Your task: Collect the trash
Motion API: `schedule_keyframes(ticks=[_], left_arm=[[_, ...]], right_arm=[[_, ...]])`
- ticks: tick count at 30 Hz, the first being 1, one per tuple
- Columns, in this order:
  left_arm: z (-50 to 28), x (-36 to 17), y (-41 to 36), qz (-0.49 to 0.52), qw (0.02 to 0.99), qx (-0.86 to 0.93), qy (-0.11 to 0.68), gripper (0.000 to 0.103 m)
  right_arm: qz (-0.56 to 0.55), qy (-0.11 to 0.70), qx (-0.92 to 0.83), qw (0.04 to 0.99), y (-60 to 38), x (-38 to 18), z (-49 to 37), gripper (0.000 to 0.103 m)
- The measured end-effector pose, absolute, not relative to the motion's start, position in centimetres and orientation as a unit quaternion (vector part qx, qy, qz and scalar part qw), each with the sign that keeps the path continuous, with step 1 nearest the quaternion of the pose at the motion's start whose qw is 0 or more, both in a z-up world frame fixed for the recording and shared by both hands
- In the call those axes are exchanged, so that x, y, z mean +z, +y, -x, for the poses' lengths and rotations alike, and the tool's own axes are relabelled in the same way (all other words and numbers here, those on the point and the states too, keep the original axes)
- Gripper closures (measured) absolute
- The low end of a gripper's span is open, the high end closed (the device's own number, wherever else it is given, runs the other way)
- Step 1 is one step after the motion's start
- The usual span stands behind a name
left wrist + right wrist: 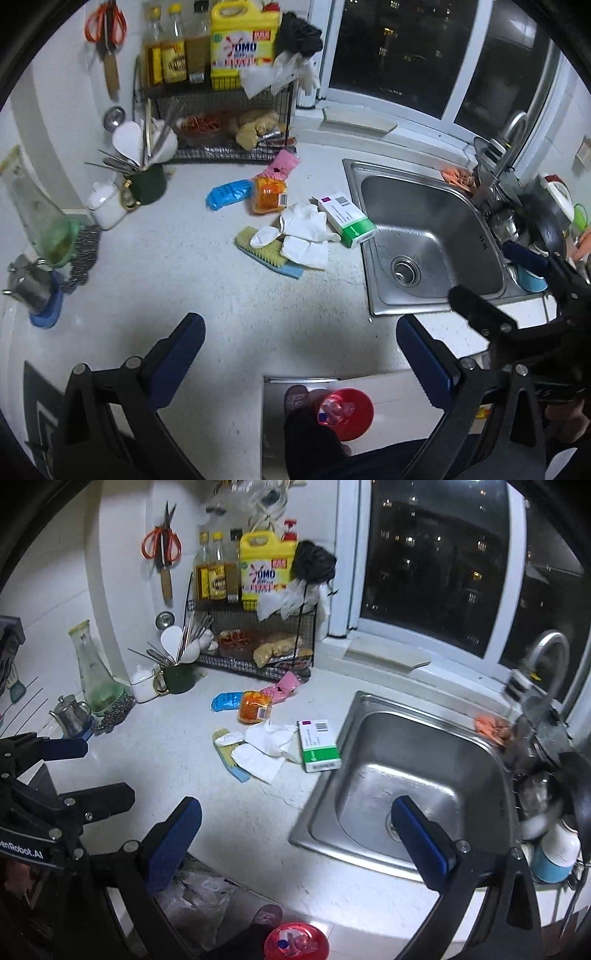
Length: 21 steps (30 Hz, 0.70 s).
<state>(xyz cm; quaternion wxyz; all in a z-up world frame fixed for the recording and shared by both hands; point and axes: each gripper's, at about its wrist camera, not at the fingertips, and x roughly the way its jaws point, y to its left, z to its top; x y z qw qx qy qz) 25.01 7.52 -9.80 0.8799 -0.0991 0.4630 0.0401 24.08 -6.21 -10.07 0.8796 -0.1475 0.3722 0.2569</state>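
- Left tongs (pixel 301 352) and right tongs (pixel 297 834) both gape wide, holding nothing.
- Trash sits mid-counter (pixel 184 266): crumpled tissues (pixel 304 236), green-white box (pixel 347 218) overhanging the sink (pixel 424 236) edge.
- Risk: nudging that box could tip it into the sink; tissues may drag the brush (pixel 266 254) along.

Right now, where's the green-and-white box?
The box lies flat on the counter at the sink's left rim, partly over the edge. The white gloves touch its left side; both views show it.
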Motion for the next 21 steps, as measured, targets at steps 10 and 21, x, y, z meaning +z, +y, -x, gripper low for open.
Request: schedule_keyframes(ticks=[10,21], left_arm=[[-31.6,-14.1,13.4,0.125,0.847,0.029,0.515,0.000],[-39.0,-20.5,19.5,0.130,0.805,0.027,0.579,0.000]], right_arm=[[0.170,0.443,0.255,0.843,-0.5,-13.8,-30.7,0.000],[0.219,0.500,0.246,0.801,5.9,-18.5,-37.9,0.009]])
